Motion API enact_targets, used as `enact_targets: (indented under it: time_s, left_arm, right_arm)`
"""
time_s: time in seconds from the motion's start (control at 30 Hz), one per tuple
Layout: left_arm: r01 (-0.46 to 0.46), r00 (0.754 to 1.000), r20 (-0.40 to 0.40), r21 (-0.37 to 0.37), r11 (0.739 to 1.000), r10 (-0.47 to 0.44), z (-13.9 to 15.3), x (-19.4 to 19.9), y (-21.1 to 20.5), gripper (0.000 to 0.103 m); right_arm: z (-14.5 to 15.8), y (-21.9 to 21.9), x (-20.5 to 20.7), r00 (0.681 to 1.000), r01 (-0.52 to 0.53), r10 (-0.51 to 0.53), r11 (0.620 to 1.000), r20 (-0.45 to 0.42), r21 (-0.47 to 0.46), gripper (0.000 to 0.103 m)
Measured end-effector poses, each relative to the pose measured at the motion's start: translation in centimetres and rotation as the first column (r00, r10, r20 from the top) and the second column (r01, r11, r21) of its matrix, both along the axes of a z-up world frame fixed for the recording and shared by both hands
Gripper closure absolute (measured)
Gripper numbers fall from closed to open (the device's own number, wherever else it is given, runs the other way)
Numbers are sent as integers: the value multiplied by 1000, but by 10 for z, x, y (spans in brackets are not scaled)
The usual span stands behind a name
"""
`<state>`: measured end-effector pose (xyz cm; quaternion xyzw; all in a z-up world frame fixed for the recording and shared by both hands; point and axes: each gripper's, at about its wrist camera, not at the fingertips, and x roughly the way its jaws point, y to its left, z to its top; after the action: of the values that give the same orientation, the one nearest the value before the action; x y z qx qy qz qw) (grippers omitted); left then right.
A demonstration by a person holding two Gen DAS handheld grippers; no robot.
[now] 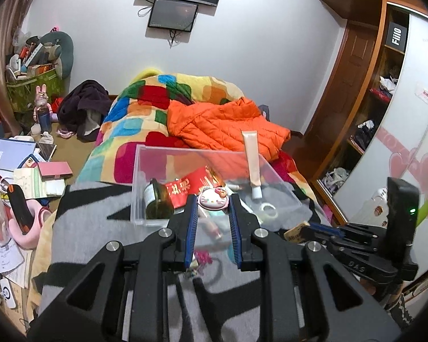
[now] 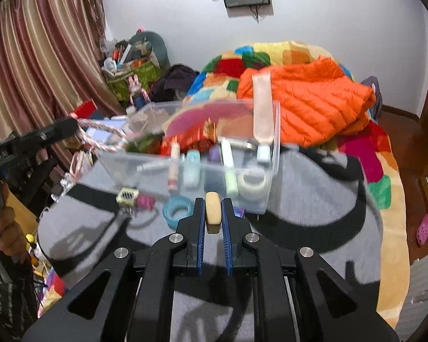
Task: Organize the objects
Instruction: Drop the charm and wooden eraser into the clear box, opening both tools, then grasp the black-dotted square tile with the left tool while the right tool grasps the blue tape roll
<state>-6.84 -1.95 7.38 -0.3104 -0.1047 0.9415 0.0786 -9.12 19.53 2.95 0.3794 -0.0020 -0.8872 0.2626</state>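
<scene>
Over the grey blanket (image 2: 314,199), just before the clear box (image 2: 274,131), you carry one thing in each hand. To do this step well, I think you should bring the right gripper (image 2: 213,213) above the box's open top, well past its near wall, before you release. Choose a free place beside the white tape roll (image 2: 252,183), so nothing falls out. The right gripper is clenched firmly on a small beige block (image 2: 213,209), which stands upright between the blue pads. The left gripper (image 2: 75,124) is almost closed and appears to pinch a pink-white braided cord (image 2: 105,126); its charms (image 2: 127,195) hang free near the box corner. Lift the cord high, so that the charms do not catch on the rim.
</scene>
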Motion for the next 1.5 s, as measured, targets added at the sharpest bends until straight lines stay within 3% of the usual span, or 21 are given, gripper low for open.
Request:
enact_targets:
  time_s: [0.27,0.5,0.77,0.87,1.03,1.2,1.5]
  left_arm:
    - [-11,1000,24,9,1000,11,-8,-28,-4,82]
    - [-28,993,116,-29,999,31,-38,-60,0,82]
    - [-28,982,186,-22,999,32,-62,-74,-5,82]
    - [-19,982,189,-16,1000,21,-62,-70,-6,81]
    - [-3,987,160,-49,999,10,-55,-57,0,80]
    - [10,991,132,-89,996,2,-50,-39,5,72]
    - [-13,988,150,-90,996,26,-57,-7,-14,71]
  right_arm:
    - [25,-6,-22,997,24,-25,1000,-68,-13,93]
    - [10,-14,-60,998,56,-56,998,-15,-5,92]
    - [-1,-42,-69,1000,27,-27,998,-7,61,93]
    - [-5,-54,-67,1000,-11,11,996,9,86,92]
    - [-2,-55,-58,1000,-28,29,995,-1,91,69]
    - [5,-50,-46,999,-42,43,997,-12,71,66]
    - [2,-43,-20,997,-77,77,996,4,55,62]
